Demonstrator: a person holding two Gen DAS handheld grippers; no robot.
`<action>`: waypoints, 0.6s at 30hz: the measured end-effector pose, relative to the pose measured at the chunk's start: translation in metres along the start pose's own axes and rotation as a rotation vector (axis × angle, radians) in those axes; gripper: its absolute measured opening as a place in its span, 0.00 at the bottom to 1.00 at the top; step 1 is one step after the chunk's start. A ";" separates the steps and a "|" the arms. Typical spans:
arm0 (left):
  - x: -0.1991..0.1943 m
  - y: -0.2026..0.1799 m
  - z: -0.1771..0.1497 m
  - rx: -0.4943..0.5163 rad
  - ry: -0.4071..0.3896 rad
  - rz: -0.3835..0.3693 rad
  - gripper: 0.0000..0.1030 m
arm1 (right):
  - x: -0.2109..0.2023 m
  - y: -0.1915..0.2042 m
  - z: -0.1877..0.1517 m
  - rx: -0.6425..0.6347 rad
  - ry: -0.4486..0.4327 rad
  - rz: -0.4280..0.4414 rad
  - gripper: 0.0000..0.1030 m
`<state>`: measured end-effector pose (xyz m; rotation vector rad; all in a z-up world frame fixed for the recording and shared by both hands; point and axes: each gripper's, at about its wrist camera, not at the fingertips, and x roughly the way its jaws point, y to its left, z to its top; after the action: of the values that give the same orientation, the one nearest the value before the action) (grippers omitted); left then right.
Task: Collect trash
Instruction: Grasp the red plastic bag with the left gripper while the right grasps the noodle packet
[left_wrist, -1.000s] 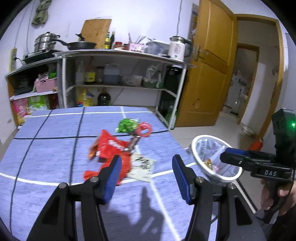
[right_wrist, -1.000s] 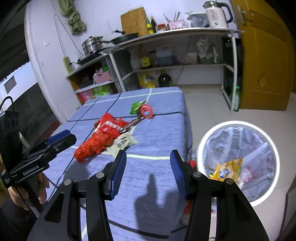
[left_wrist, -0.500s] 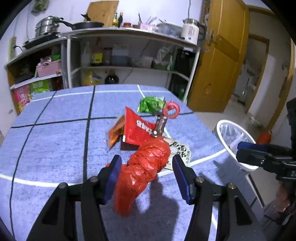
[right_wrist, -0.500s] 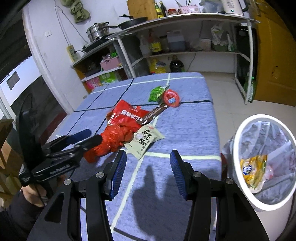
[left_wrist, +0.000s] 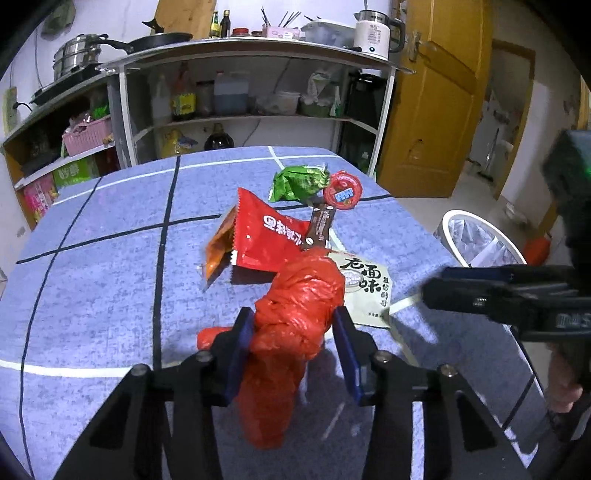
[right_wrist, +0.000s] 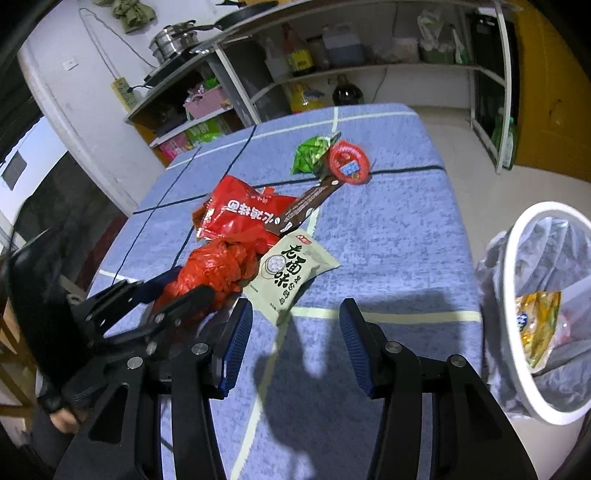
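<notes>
We see a table (left_wrist: 92, 266) with litter gathered right of its middle. Nearest lies a knotted bag (left_wrist: 295, 317), between the jaws of the left gripper (left_wrist: 293, 343). Just right of the bag lies a flat sachet (left_wrist: 367, 286); behind the bag, a large packet (left_wrist: 266, 236). A slim wrapper (left_wrist: 319, 227) runs from that packet to the far side, where a pouch (left_wrist: 297, 181) sits left of a round lid (left_wrist: 343, 190). A bin (right_wrist: 535, 306) stands off the table's right edge, trash inside. Shelves (left_wrist: 240, 118) stand beyond the table.

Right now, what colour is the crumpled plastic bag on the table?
Bright red crumpled plastic bag; clearest in the left wrist view.
</notes>
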<state>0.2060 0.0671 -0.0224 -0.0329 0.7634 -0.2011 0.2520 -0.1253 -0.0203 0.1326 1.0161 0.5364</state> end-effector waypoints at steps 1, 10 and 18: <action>-0.001 0.002 0.000 -0.009 -0.003 0.000 0.42 | 0.004 0.001 0.001 0.007 0.008 0.000 0.49; -0.030 0.027 0.003 -0.099 -0.089 0.003 0.38 | 0.041 0.013 0.015 0.018 0.030 -0.076 0.49; -0.035 0.040 0.002 -0.132 -0.100 0.010 0.38 | 0.049 0.026 0.017 -0.029 0.004 -0.196 0.30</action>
<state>0.1897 0.1128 -0.0008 -0.1633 0.6761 -0.1377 0.2771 -0.0766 -0.0404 0.0059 1.0122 0.3726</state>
